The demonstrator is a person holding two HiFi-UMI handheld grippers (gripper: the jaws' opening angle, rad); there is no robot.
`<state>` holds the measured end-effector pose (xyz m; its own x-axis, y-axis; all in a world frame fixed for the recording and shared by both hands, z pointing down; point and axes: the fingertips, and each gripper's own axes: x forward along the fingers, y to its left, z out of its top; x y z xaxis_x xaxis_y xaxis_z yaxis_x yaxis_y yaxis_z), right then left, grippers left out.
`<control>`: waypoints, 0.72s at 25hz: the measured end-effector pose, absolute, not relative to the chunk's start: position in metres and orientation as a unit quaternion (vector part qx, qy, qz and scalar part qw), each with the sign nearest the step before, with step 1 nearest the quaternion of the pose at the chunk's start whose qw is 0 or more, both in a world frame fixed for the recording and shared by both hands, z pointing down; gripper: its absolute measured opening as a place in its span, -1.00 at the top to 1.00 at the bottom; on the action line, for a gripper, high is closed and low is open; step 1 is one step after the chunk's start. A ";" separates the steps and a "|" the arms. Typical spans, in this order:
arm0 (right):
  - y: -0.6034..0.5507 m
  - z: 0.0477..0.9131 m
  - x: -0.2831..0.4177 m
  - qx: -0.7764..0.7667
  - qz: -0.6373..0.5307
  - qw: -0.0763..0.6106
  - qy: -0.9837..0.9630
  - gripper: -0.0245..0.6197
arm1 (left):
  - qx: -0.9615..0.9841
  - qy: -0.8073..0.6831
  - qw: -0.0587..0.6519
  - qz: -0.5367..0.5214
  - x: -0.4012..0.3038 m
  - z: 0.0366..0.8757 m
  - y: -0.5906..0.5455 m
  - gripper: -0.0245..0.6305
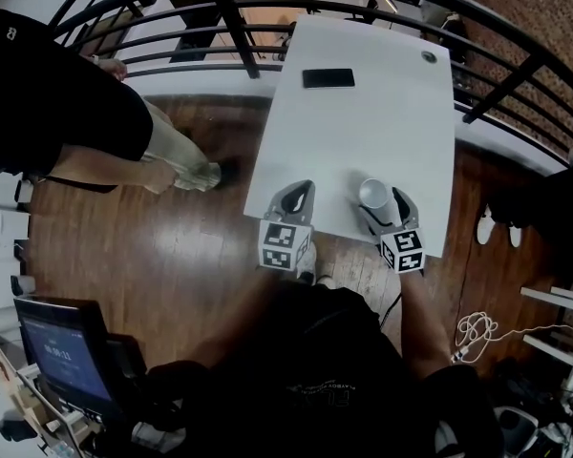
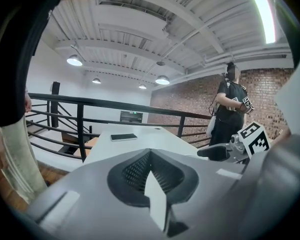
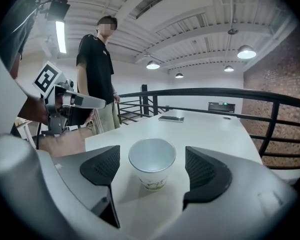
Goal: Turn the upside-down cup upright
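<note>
My right gripper (image 3: 152,170) has its jaws wide apart, and the cup (image 3: 152,160) stands upright between them, mouth up, with neither pad touching it. My left gripper (image 2: 149,154) sits just beside it over the table's (image 1: 363,122) near edge, jaws closed and empty. The cup stands at that near edge, toward the right corner; a phone (image 1: 328,78) lies near the far edge.

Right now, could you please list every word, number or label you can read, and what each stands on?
Nothing reads clearly enough to quote.
cup: green print low on its side, too blurred to read.
screen: a row of pale digits, too small to read.
marker cubes: black-and-white square patterns, no letters.
</note>
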<state>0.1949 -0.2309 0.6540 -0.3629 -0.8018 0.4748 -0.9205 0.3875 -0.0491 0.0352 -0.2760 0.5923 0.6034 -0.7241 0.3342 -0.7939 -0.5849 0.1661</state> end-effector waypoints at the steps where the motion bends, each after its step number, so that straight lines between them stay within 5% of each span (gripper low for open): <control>1: -0.231 0.649 0.196 0.536 0.151 0.185 -0.809 -0.36 | 0.884 -0.428 0.148 0.116 0.037 0.592 -0.276 0.94; 10: -0.212 0.595 0.196 0.564 0.128 0.132 -0.805 -0.28 | 0.893 -0.418 0.125 0.112 0.052 0.578 -0.260 0.94; 18: -0.187 0.559 0.207 0.591 0.086 0.098 -0.796 0.25 | 0.896 -0.422 0.103 0.095 0.067 0.552 -0.237 0.94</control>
<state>0.2073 -0.1869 0.5588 -0.2814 -0.9243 0.2577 -0.9580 0.2859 -0.0206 0.0670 -0.2371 0.5522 0.6264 -0.7358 0.2573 -0.7749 -0.6235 0.1036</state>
